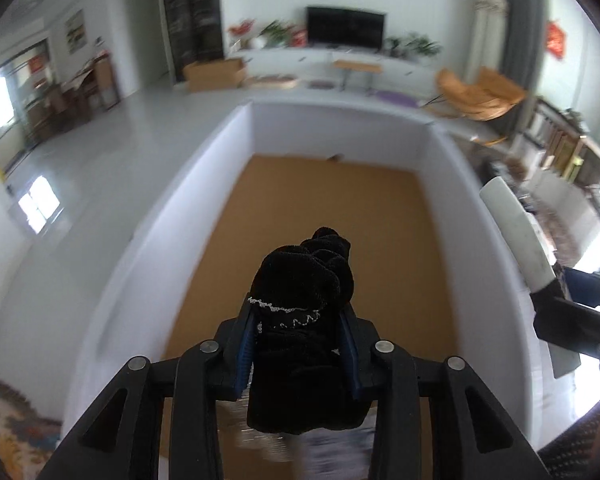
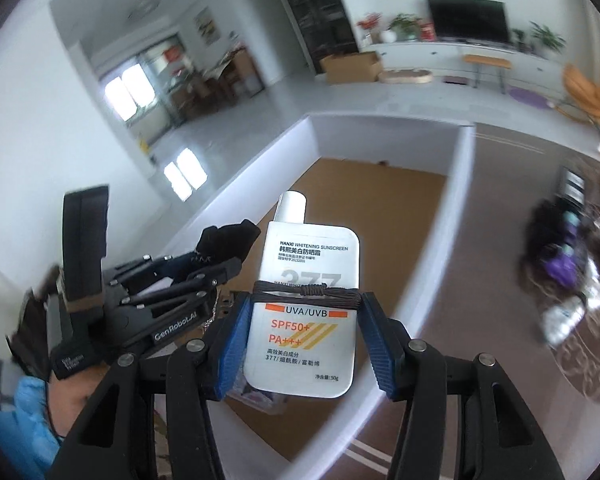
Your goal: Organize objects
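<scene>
The left tool (image 1: 300,344) is clamped on a bunched black sock (image 1: 304,300) above the near end of a white bin (image 1: 340,128). Just right of it, the right tool (image 2: 306,320) grips a white sunscreen bottle (image 2: 308,280), cap pointing away.

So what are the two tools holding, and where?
Left tool: black sock, gripped mid-bundle. Right tool: sunscreen tube, gripped by its side edges.
</scene>
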